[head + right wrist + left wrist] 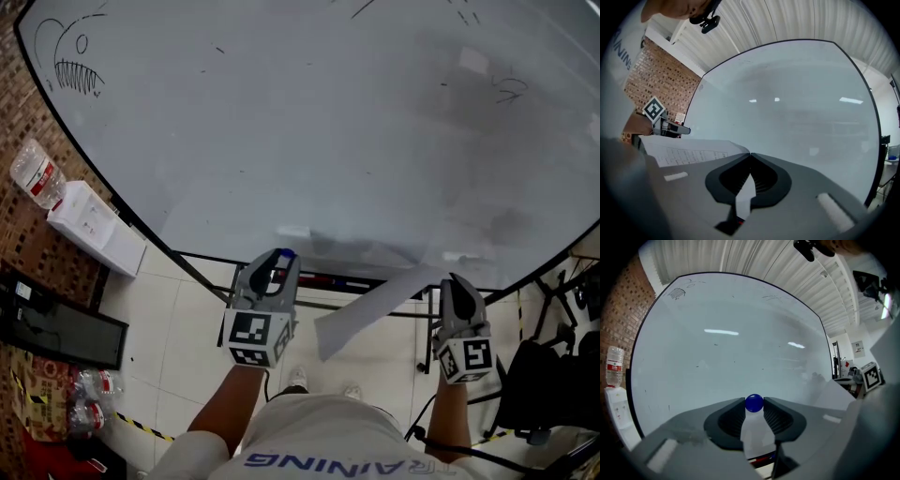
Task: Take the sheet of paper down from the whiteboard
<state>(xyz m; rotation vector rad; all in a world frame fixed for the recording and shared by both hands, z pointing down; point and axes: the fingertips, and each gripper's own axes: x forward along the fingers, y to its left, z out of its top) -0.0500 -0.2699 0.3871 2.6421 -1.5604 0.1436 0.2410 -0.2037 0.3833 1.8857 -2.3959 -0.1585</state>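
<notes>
Right gripper view shows my right gripper (750, 154) pinched together on the sheet of paper (689, 150), which hangs off the whiteboard (797, 108). My left gripper (277, 261) clamps a blue magnet (754, 402). Removal looks done; next, lower the sheet gently.

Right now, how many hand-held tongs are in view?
2: left grey tongs at the whiteboard, gripping a blue round magnet; right tongs beside them, pinching the white paper sheet.
</notes>
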